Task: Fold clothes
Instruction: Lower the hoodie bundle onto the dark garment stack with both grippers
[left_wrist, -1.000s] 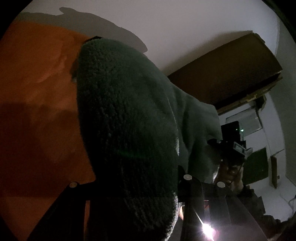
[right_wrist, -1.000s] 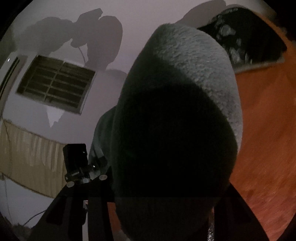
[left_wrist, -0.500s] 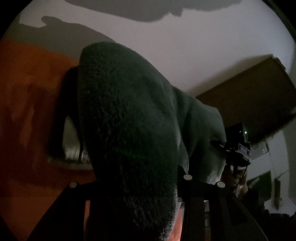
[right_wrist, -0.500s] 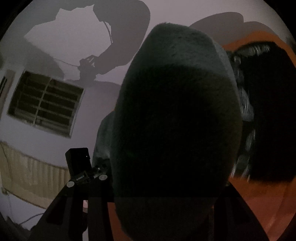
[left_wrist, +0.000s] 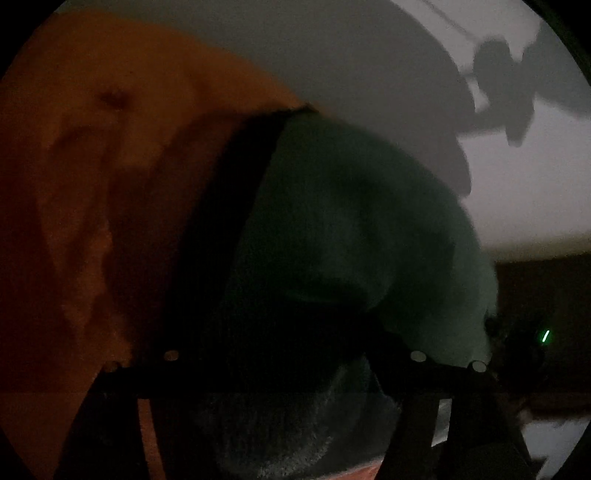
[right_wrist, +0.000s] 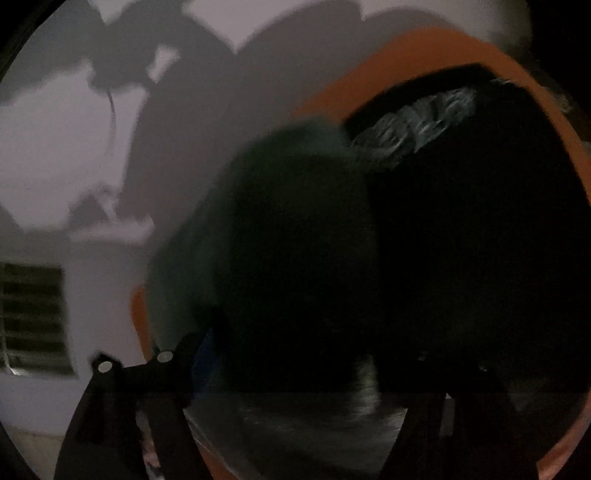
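Both claws, left gripper (left_wrist: 291, 373) and right gripper (right_wrist: 291, 373), are opening with the dark green fleece garment (left_wrist: 351, 236) between their jaws over the orange bedsheet (left_wrist: 92, 155) (dim, blurred); release evenly so the fold lands flat.

Fleece garment (left_wrist: 351, 229) — blurred (fingertips hidden)

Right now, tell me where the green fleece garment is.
The green fleece garment fills the middle of both wrist views, bunched between each gripper's opening jaws, over the orange bedspread, with a dark patterned cloth on its right.
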